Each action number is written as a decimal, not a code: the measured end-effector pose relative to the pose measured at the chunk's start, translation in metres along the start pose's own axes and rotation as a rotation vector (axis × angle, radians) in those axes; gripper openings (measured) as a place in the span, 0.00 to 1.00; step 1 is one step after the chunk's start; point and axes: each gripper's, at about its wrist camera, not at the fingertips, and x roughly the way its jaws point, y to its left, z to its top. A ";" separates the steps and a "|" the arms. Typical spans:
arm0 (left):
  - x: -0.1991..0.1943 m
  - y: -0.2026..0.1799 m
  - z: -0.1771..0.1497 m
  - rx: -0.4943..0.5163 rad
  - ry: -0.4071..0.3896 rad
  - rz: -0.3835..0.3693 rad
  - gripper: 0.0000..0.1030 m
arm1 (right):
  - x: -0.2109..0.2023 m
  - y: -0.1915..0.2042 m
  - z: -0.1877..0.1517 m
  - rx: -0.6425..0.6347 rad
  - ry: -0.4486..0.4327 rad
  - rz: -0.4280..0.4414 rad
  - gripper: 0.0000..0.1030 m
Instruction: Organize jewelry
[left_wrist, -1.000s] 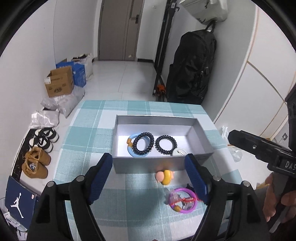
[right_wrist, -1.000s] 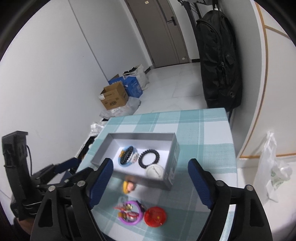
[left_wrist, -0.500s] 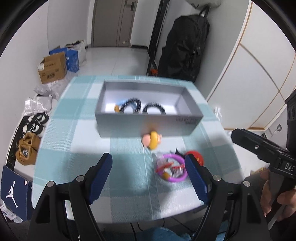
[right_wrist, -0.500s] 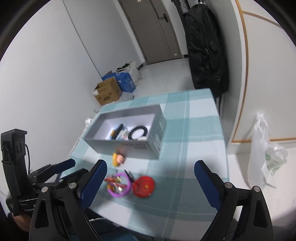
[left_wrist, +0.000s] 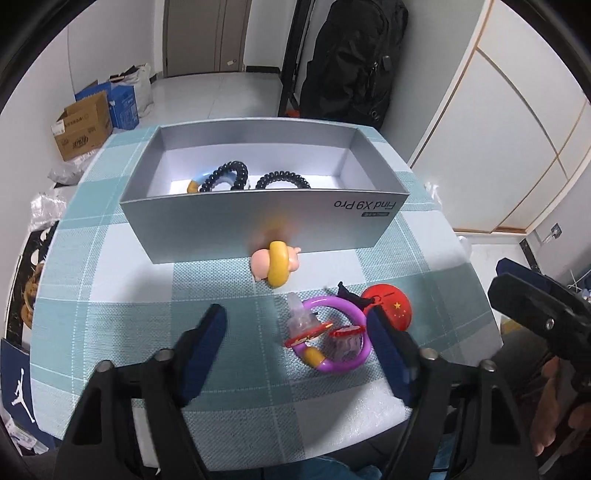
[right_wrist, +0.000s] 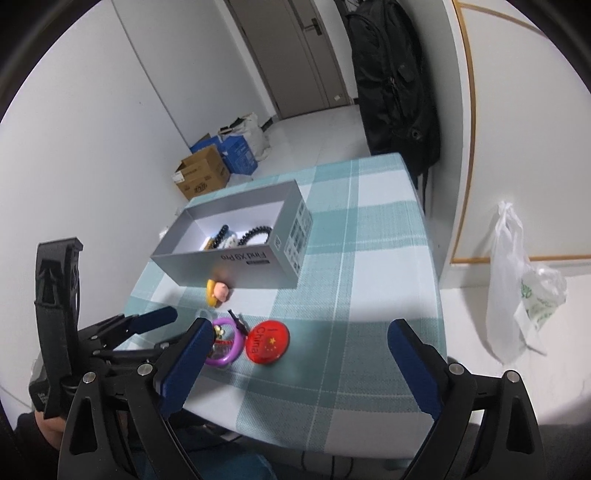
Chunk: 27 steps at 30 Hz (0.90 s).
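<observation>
My left gripper (left_wrist: 295, 310) hovers low over a purple ring bracelet with charms (left_wrist: 332, 338) on the checked tablecloth. Its jaws are closing with the bracelet between them, near the right pad, and no pad presses on it. A red round badge (left_wrist: 388, 301) and a small black clip (left_wrist: 349, 295) lie just right of the bracelet. A pink pig toy with a yellow ring (left_wrist: 275, 264) rests against the grey box (left_wrist: 258, 218), which holds black coil bands (left_wrist: 282, 181) and a blue ring. My right gripper (right_wrist: 301, 325) stands wide open above the red badge (right_wrist: 267, 341), holding nothing.
The table's near edge (right_wrist: 295, 424) runs just below the grippers. A black backpack (left_wrist: 351, 62) hangs beyond the table. Cardboard boxes (left_wrist: 83, 125) and shoes sit on the floor at the left. A white plastic bag (right_wrist: 517, 280) hangs at the right.
My left gripper has drawn back from the box and sunk toward the purple bracelet, and its jaws have narrowed. My right gripper has moved nearer the table's front edge, with its jaws a little wider.
</observation>
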 end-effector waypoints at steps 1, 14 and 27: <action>0.001 0.001 0.000 -0.006 0.009 -0.007 0.49 | 0.001 0.000 0.000 -0.002 0.000 0.000 0.93; 0.000 0.009 0.001 -0.037 0.028 -0.075 0.16 | 0.009 -0.001 0.000 -0.003 0.002 -0.023 0.93; -0.028 0.025 0.015 -0.086 -0.048 -0.165 0.16 | 0.017 0.012 0.009 -0.013 -0.012 0.047 0.93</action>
